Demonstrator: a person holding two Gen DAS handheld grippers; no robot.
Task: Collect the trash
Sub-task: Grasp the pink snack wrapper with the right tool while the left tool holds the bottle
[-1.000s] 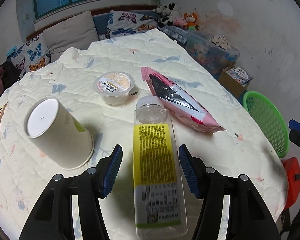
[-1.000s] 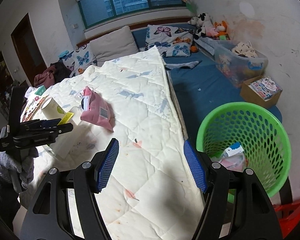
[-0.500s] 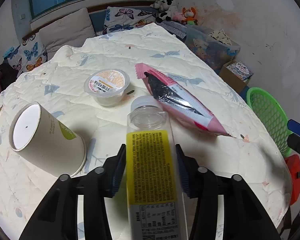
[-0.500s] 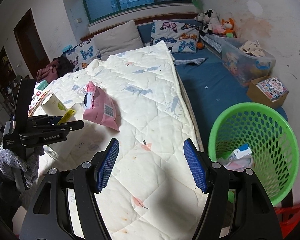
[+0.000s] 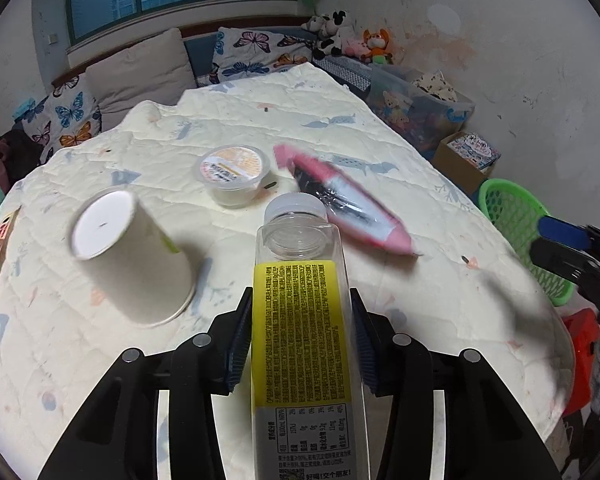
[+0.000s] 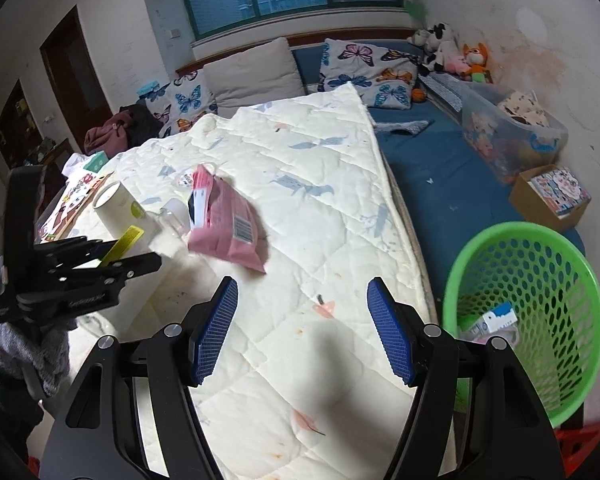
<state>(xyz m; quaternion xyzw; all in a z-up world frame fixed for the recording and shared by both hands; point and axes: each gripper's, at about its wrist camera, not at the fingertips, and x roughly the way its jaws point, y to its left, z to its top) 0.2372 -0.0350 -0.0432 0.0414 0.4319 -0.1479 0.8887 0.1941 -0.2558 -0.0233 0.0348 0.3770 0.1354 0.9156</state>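
Note:
A clear plastic bottle [image 5: 298,360] with a yellow label and a white cap sits between the blue pads of my left gripper [image 5: 300,304], which is shut on it; the bottle is raised over the cream quilt [image 5: 380,292]. In the right wrist view the bottle [image 6: 170,216] pokes out of that gripper [image 6: 140,260]. On the quilt stand an upside-down paper cup [image 5: 128,256], a sealed pudding cup [image 5: 234,172] and a pink snack bag [image 5: 348,204]. My right gripper [image 6: 302,286] hangs open over the quilt's near right edge, with nothing between its pads. A green mesh basket [image 6: 540,240] on the floor holds some wrappers.
A person's grey sleeve [image 6: 24,344] holds the left gripper. Past the quilt's right edge lie a blue mat [image 6: 440,184], a clear toy bin [image 6: 508,136] and a cardboard box [image 6: 552,196]. Pillows [image 6: 256,72] line the window wall. A red stool [image 5: 584,344] stands by the basket.
My left gripper's jaws closed onto the bottle and lifted it off the quilt. The right gripper drifted left over the quilt, staying open.

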